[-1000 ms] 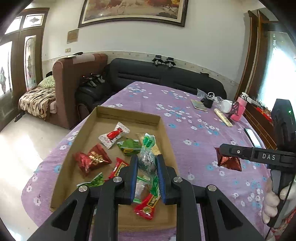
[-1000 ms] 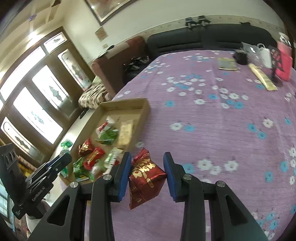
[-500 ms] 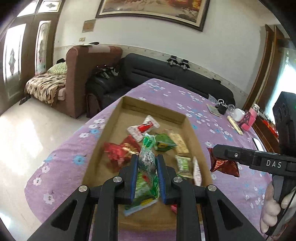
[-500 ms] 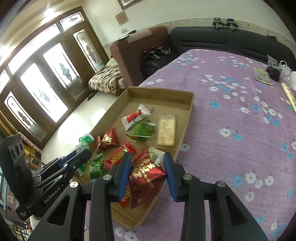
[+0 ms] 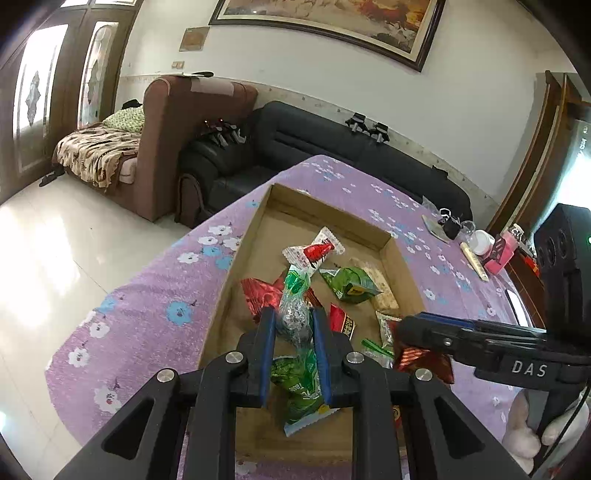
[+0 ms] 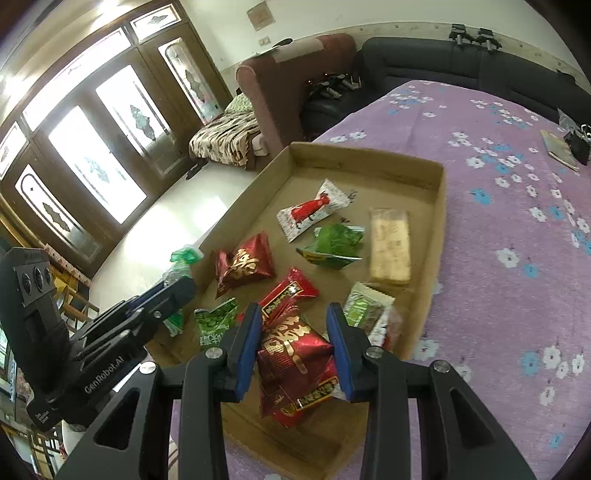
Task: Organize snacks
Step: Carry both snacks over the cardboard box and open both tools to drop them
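Two snacks held up over the box [image 6: 439, 192]: a clear green-topped packet [image 5: 293, 314] clamped upright in the left gripper [image 5: 293, 325], and a red foil pouch [image 6: 295, 365] with gold print clamped in the right gripper [image 6: 293, 332], both sets of blue pads closed on their wrappers. Left packet above the box's near-left part, right pouch above its near edge. Seen from the left wrist, right gripper reaching in from the right side with the red foil hanging below its fingers. Inside the box, lying loose: a white wrapper with a red figure [image 6: 314, 210] toward the far end, a green bag [image 6: 334, 245] just beside it, a pale bar [image 6: 390, 245] along the right wall, a second red pouch [image 6: 245, 266] toward the left wall, a red strip pack [image 6: 290, 293] near the middle, a green-and-white sachet [image 6: 364, 306] at the near right, a green packet [image 6: 214, 323] at the near left. Box itself shallow, open-topped cardboard, resting on the desk [image 6: 517, 295] under a purple flowered cloth. Farther out on the desk, small clutter at the far right corner, too small to name. Beyond, a black sofa [image 5: 332, 147], a brown armchair [image 5: 177, 122] and a framed painting [image 5: 332, 26] on the white wall.
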### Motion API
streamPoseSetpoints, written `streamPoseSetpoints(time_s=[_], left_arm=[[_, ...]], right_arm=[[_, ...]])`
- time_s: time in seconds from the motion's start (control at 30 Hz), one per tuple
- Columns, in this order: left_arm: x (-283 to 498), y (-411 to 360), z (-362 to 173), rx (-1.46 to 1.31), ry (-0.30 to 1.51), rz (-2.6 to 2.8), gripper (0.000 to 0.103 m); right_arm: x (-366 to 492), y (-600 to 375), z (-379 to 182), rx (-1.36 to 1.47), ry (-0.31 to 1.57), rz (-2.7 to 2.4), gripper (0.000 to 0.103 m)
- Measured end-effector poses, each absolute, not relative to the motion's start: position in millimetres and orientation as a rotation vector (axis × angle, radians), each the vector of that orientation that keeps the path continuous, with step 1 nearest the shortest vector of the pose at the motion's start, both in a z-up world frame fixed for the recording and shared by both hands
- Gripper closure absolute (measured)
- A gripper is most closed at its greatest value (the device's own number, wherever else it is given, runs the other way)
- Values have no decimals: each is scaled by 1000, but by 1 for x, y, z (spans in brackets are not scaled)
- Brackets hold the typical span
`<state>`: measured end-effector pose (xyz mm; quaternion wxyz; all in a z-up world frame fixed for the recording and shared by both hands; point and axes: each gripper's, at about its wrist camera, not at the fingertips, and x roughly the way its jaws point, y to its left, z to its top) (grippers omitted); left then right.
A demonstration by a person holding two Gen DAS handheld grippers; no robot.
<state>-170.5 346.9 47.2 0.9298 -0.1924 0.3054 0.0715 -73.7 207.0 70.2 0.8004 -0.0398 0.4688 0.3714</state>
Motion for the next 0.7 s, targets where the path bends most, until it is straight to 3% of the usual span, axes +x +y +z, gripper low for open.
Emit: streamPoseSetpoints(time_s=[0.5, 0.53, 0.6, 0.63, 0.7], left_arm=[[-146, 346, 36, -386, 662, 150, 82], [-146, 347, 35, -390, 661, 152, 77], [-147, 349, 35, -397, 650, 151, 53], [-147, 350, 35, -402, 644, 147, 31], [-149, 351, 37, -420, 629, 120, 27]], right_arm=[[-23, 256, 58, -57, 1025, 744, 66], [-22, 258, 59, -56, 1016, 744, 64], [-21, 261, 60, -51, 1006, 746, 63], [-21, 261, 62, -40, 1002, 748, 61], [-20, 261, 65, -24, 997, 749, 53]])
